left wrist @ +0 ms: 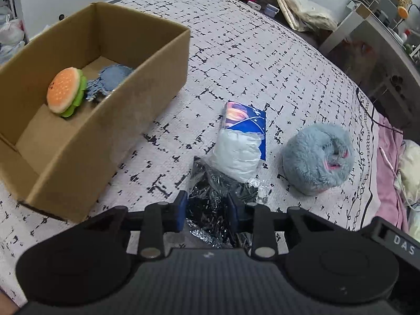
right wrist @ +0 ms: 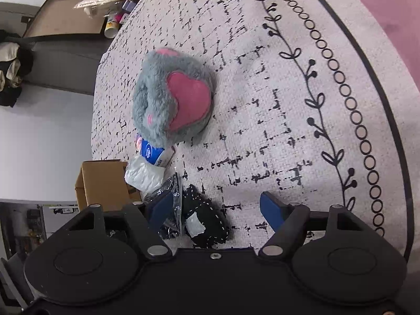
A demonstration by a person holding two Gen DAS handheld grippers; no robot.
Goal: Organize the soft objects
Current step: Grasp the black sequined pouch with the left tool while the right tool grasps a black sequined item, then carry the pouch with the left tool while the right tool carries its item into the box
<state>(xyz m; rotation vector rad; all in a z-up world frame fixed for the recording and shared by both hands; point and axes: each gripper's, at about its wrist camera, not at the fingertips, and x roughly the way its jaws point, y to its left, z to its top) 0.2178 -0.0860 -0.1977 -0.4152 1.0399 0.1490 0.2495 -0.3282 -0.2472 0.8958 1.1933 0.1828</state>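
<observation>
Bed (left wrist: 262,52): patterned cover.
Bag (left wrist: 210,204): crinkled, long axis running away from left hand-held gripper (left wrist: 208,211), which pinches it.
Right hand-held gripper (right wrist: 218,210): spread over black pouch (right wrist: 207,225).

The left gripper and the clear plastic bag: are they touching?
Touching. The left wrist view shows the left gripper's blue pads pressing both sides of the clear plastic bag.

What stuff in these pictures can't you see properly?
- Blue fuzzy thing in the cardboard box, left wrist view: partly behind the burger plush and the box wall, and blurred.
- Black item in clear wrap, left wrist view: its near end is hidden by the left gripper, whose pads press on it.
- Tissue pack, right wrist view: mostly hidden behind the grey plush.
- Black stitched pouch, right wrist view: near end covered by the right gripper.
</observation>
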